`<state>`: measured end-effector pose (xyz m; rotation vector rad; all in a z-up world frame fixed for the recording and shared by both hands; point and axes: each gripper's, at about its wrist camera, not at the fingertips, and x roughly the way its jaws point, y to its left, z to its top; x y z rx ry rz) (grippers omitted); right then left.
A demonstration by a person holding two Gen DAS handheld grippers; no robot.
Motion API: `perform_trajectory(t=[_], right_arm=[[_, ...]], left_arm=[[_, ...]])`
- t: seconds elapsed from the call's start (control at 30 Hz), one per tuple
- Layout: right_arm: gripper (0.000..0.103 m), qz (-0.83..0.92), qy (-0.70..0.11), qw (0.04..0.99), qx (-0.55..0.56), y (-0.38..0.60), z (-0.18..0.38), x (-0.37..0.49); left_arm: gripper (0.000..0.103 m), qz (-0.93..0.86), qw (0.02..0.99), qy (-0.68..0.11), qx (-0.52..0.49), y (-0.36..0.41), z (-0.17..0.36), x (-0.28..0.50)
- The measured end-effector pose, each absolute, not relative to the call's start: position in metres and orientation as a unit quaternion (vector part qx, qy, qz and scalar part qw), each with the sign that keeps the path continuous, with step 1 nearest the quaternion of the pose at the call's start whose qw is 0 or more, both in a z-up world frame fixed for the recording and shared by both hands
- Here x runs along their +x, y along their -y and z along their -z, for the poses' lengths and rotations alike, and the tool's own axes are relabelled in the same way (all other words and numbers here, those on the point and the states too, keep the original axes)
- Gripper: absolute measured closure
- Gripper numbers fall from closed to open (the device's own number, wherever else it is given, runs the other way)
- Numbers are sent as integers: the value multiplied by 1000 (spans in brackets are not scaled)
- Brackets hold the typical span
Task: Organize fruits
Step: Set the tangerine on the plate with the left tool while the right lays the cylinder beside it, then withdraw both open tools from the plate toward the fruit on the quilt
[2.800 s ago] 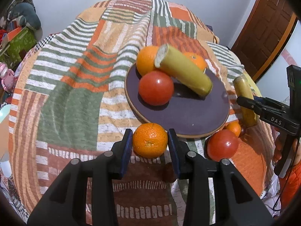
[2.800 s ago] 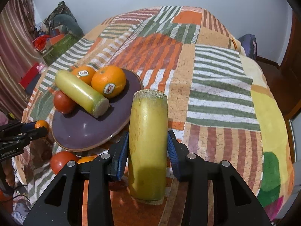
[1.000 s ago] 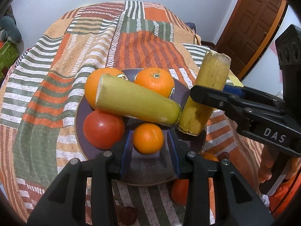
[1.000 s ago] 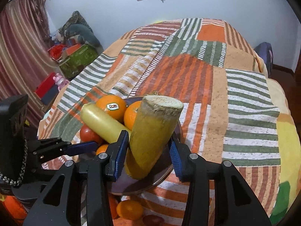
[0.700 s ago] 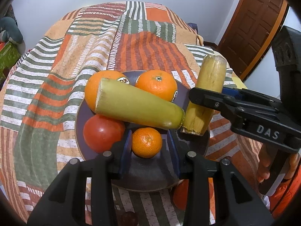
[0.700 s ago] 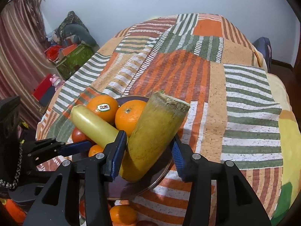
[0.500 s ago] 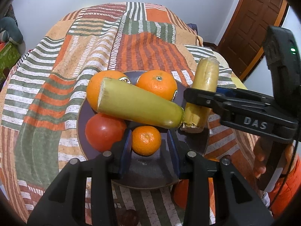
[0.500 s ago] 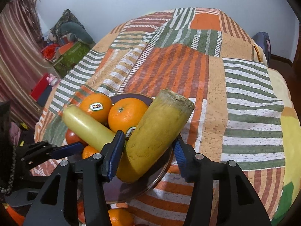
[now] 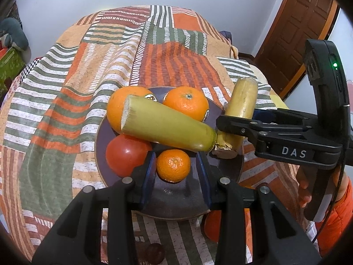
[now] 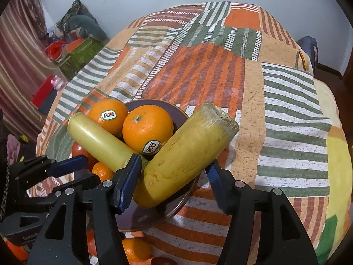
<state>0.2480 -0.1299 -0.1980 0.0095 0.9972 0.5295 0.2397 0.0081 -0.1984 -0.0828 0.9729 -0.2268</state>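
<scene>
Mandarin [image 9: 173, 165] (small, dimpled) between spread left jaws; right jaws spread around yellow stalk [image 10: 185, 156].

Striped patchwork bedspread [image 9: 167, 50], brown wooden door [image 9: 302, 28], green box [image 10: 76, 54], striped curtain [image 10: 15, 50]

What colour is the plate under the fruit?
Dark purple plate with a tan rim, clearest in the left wrist view.

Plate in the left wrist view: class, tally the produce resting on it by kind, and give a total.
Large oranges: 2
Small orange: 1
Red fruit: 1
Yellow-green stalks: 2
Total: 6
</scene>
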Motion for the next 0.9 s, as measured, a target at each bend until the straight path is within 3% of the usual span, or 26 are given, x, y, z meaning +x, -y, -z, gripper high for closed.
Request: perform_trajectory(t=[0.27, 0.77, 0.9], right_arm=[[33, -256, -451, 854, -35, 130, 183, 237], [33, -251, -404, 879, -38, 138, 154, 195], [33, -255, -400, 880, -33, 141, 151, 180]], left_arm=[[65, 103, 882, -458, -42, -13, 191, 235], [65, 85, 899, -429, -31, -25, 156, 204], [56, 75, 901, -426, -22, -27, 152, 190]])
